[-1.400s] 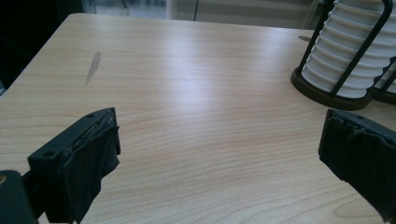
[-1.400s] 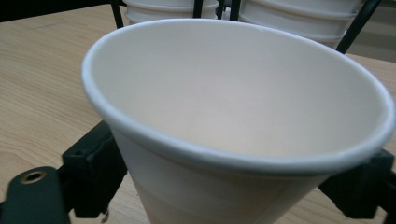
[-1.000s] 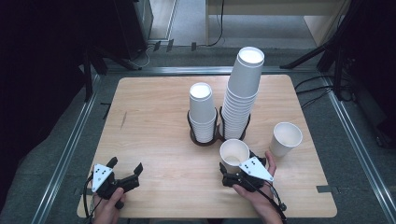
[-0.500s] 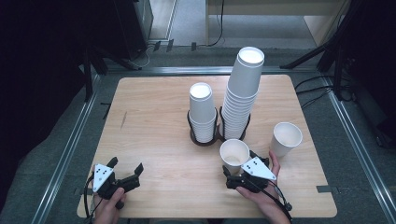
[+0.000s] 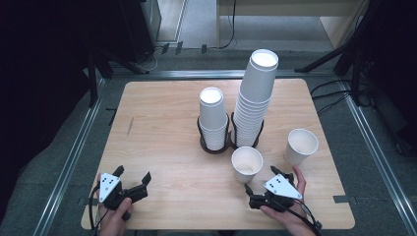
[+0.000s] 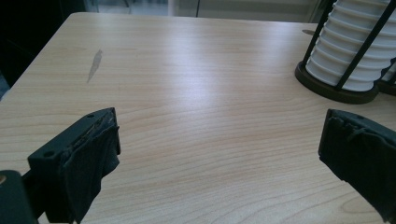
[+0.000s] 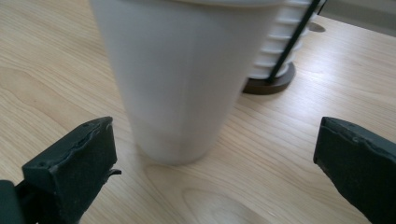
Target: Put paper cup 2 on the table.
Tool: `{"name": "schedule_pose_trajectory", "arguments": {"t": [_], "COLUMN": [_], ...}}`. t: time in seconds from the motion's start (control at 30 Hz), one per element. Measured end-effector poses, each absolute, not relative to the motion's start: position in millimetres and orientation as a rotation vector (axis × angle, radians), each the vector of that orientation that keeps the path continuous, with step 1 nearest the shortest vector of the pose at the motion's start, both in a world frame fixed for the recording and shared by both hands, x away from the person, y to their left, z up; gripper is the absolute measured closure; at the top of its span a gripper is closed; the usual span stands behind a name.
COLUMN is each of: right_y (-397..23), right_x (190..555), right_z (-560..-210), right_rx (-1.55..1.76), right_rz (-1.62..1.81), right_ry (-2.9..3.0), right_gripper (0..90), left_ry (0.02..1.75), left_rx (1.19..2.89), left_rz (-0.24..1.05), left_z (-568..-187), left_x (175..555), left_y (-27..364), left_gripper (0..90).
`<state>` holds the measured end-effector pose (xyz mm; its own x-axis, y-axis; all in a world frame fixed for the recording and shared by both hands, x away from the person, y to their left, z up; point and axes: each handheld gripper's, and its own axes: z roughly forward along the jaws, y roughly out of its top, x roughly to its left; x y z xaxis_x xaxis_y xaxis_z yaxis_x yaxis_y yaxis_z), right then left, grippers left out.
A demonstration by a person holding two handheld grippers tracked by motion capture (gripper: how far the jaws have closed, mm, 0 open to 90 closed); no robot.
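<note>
My right gripper (image 5: 259,185) sits low in the high view, a bit right of the middle. Its jaws are spread wide and hold nothing. Just above it in that view stands a white paper cup (image 5: 247,164). In the right gripper view the cup (image 7: 180,79) is big and close, in the upper middle of the frame. It stands ahead of my two jaws, in line with the gap between them, a little nearer the jaw at the lower left. The jaws do not touch it.

The cup stands straight up on the wooden table (image 5: 162,113). Its long way runs up and down. Its open mouth points up and its small bottom sits flat on the wood.

My left gripper (image 5: 132,181) is at the lower left of the high view. Its jaws are spread wide too, with bare wood between them in the left gripper view.

Behind the cup, in the middle of the high view, are a short stack of cups (image 5: 212,118) and a tall stack of cups (image 5: 253,98), each in a dark ring stand. Another single cup (image 5: 300,146) stands at the right, near my right hand.
</note>
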<state>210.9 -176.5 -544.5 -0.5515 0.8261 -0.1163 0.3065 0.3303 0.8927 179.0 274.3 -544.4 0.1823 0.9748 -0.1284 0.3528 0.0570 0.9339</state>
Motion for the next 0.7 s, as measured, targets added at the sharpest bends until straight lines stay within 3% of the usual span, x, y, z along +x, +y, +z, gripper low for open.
{"name": "schedule_pose_trajectory", "arguments": {"t": [0.7], "right_y": [-247.8], "right_x": [210.1], "right_z": [-533.8], "right_rx": [1.110], "right_rz": [1.121], "right_ry": [1.858], "right_gripper": [0.0], "left_ry": [1.356], "left_rx": [1.484], "left_rz": [0.801], "left_z": [-546.4], "left_x": [179.5], "left_y": [273.4], "left_gripper": [0.0]}}
